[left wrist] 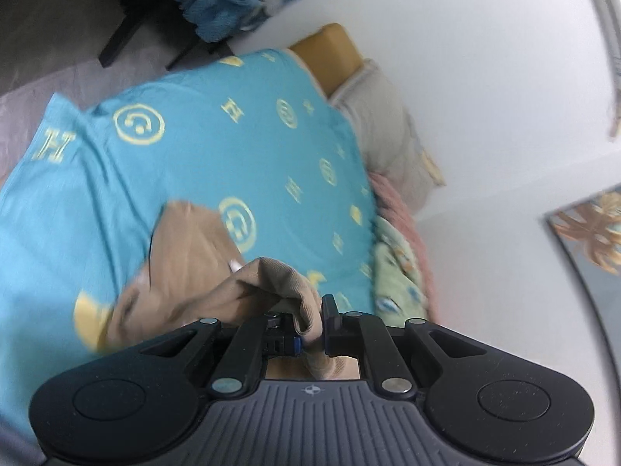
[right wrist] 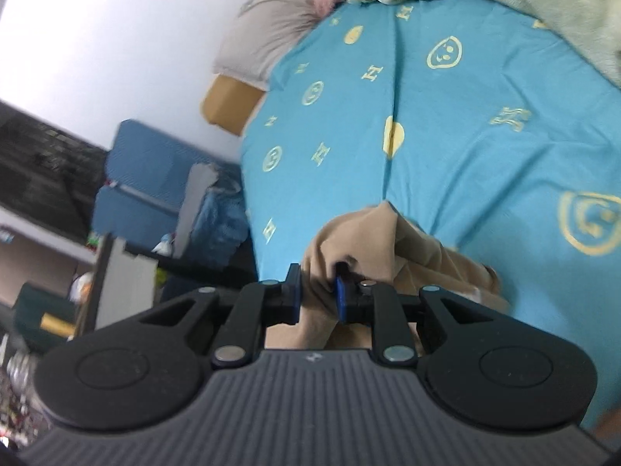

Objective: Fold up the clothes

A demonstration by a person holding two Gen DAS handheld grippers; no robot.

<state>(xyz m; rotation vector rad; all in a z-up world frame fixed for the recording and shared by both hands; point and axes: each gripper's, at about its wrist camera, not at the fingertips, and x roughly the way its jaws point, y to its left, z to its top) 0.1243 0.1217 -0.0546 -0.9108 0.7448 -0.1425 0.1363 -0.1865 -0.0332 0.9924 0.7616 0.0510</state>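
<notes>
A tan garment (left wrist: 186, 256) lies bunched on a blue bedsheet (left wrist: 233, 147) printed with yellow smileys and letters. My left gripper (left wrist: 310, 324) is shut on a raised fold of this tan cloth, which humps up between its fingers. In the right wrist view the same tan garment (right wrist: 365, 240) rises in a peak from the blue bedsheet (right wrist: 485, 136), and my right gripper (right wrist: 318, 295) is shut on a bunch of it. The rest of the garment hangs below both grippers, hidden by their bodies.
A grey pillow (left wrist: 384, 132), a green patterned blanket (left wrist: 396, 272) with pink cloth beside it, and a tan headboard (left wrist: 330, 50) sit by the white wall. A blue chair (right wrist: 155, 178) and cluttered shelves (right wrist: 46, 233) stand beyond the bed's edge.
</notes>
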